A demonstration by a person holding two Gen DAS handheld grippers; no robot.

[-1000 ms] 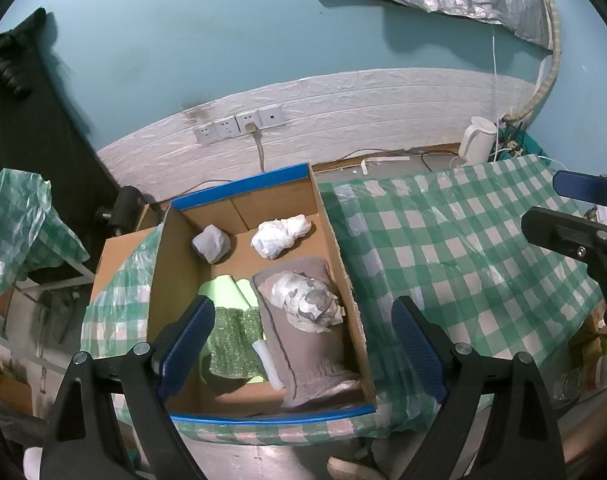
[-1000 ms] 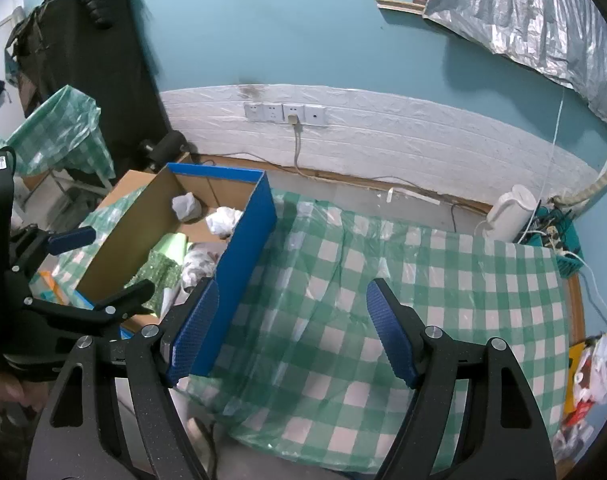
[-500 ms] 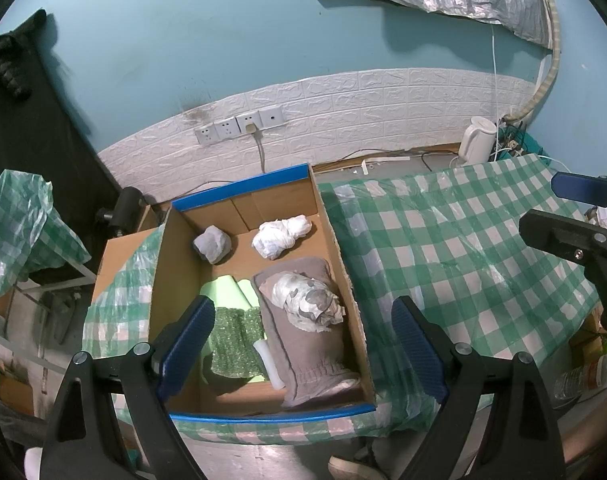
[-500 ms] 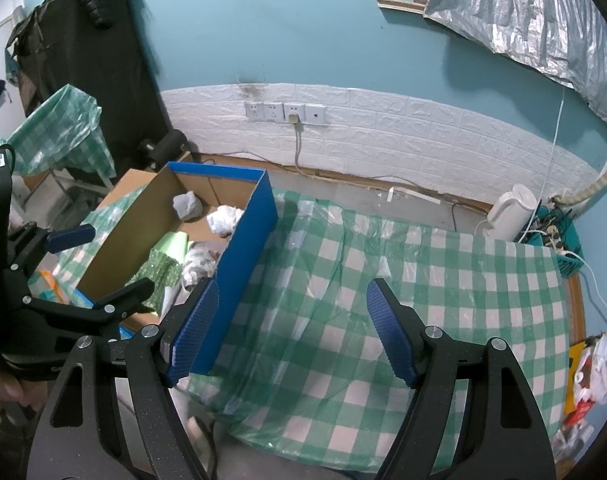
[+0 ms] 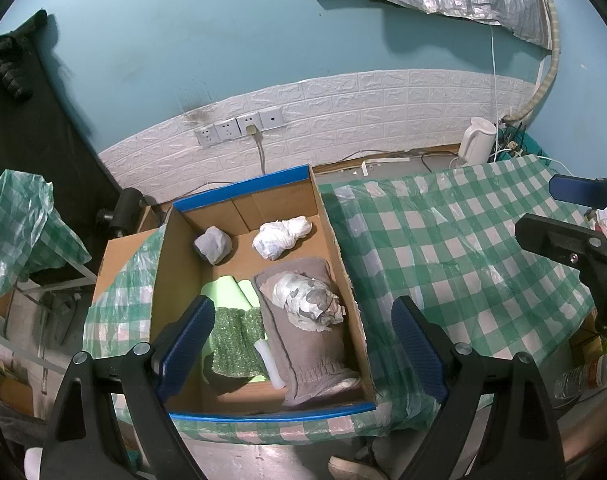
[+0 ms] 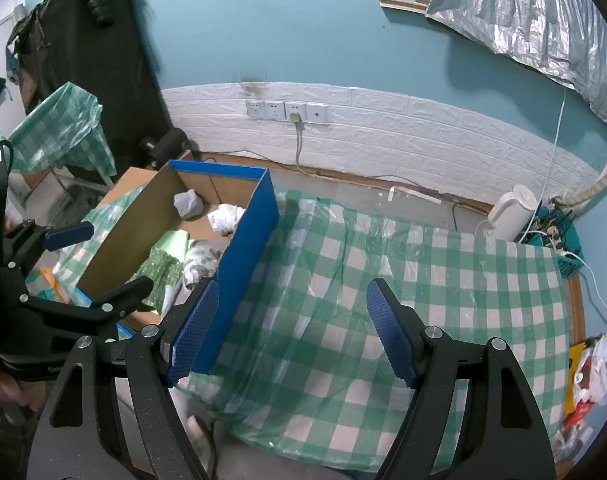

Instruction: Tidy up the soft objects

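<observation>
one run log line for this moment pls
stage: soft items in cardboard box | left claw: open, empty, above box | right claw: open, empty, above tablecloth

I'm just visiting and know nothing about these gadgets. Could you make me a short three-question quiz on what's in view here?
1. True or false: the left gripper holds something from the cardboard box.
2. What lies on top of the grey-brown cushion? A) a crumpled grey-and-white bundle B) a kettle C) a shoe
3. What covers the table beside the box?

Key: 1. False; both its jaws and those of the right gripper stand open and empty. 2. A. 3. A green-and-white checked cloth.
</observation>
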